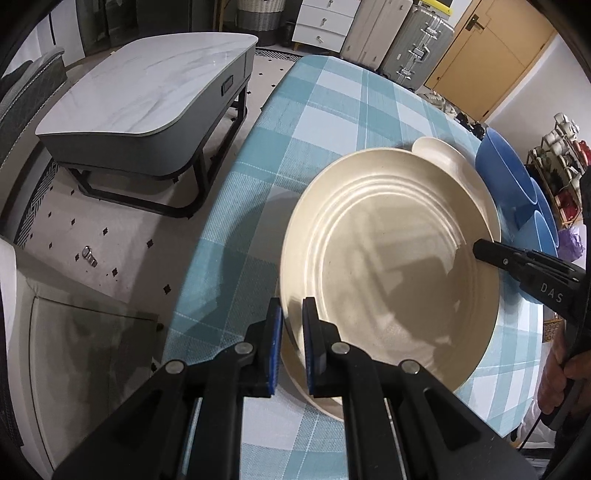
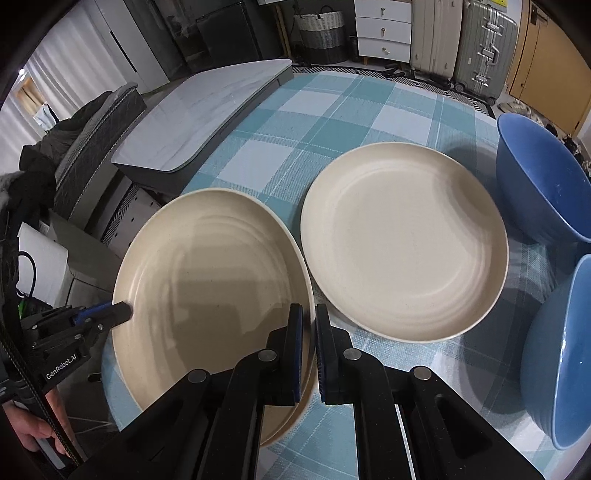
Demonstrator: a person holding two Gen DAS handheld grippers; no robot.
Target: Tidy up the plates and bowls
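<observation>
A cream plate is held tilted just above a second cream plate that lies on the checked table. My left gripper is shut on its left rim. My right gripper is shut on its opposite rim. A third cream plate lies flat further along the table. Two blue bowls stand to the right, also in the left wrist view.
The table has a teal checked cloth. Its left edge drops to the floor, where a grey marble coffee table stands. Suitcases and a white drawer unit line the far wall.
</observation>
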